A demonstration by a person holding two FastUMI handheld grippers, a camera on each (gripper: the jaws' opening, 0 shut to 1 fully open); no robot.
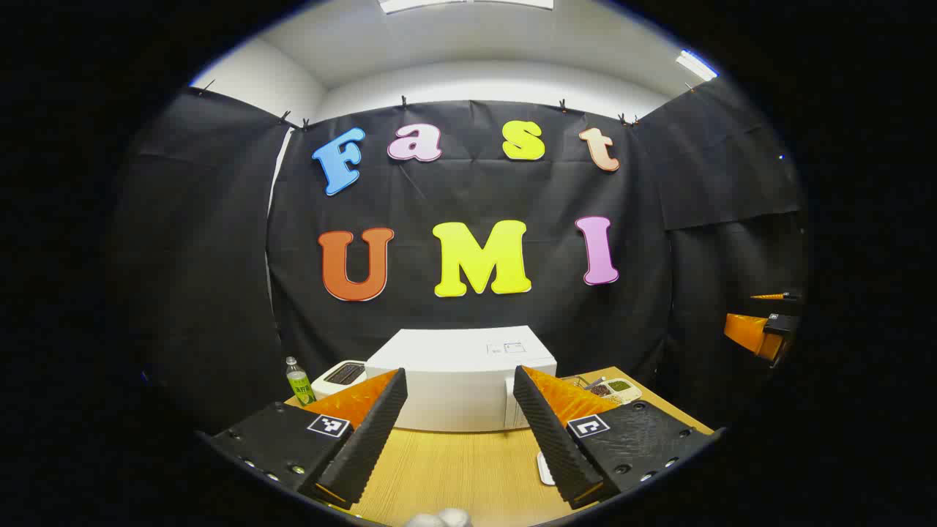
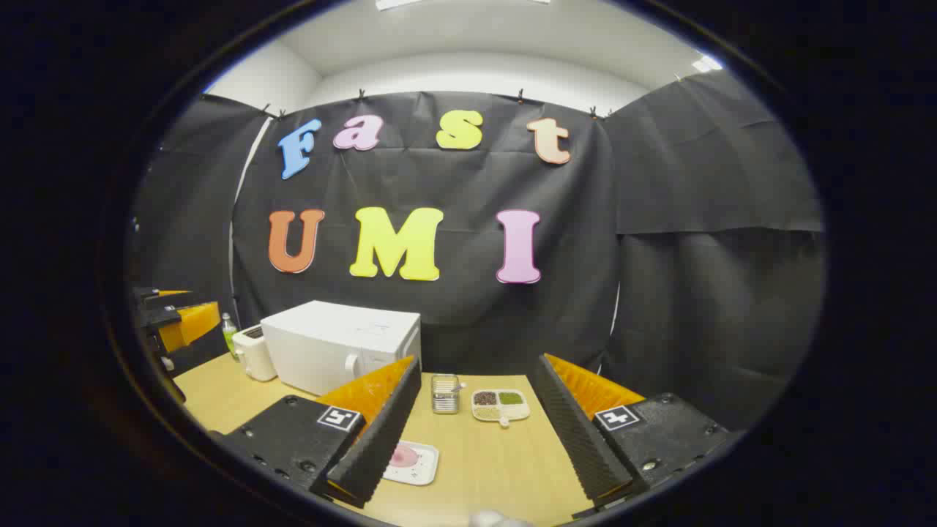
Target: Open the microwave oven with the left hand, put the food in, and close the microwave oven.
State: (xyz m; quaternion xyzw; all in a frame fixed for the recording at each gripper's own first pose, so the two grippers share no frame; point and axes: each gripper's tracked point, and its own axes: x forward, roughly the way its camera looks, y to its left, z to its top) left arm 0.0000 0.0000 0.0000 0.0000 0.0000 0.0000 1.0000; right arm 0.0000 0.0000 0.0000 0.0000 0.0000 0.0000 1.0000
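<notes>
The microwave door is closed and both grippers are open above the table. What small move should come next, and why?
Probably bring the left gripper forward toward the right edge of the microwave front. Its door looks shut, the jaws stand open with nothing between them, and the microwave is straight ahead and apart from them. The plate of food waits on the table near the right gripper.

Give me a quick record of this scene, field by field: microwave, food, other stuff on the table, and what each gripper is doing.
microwave: white microwave on the wooden table, door shut
food: square plate with pink food, on the table in front of the right gripper
divided dish: divided dish with dark and green contents, right of the microwave
metal holder: metal holder beside the divided dish
toaster: white toaster left of the microwave
bottle: green bottle by the toaster
left gripper: open, holding nothing, facing the microwave
right gripper: open, holding nothing
</notes>
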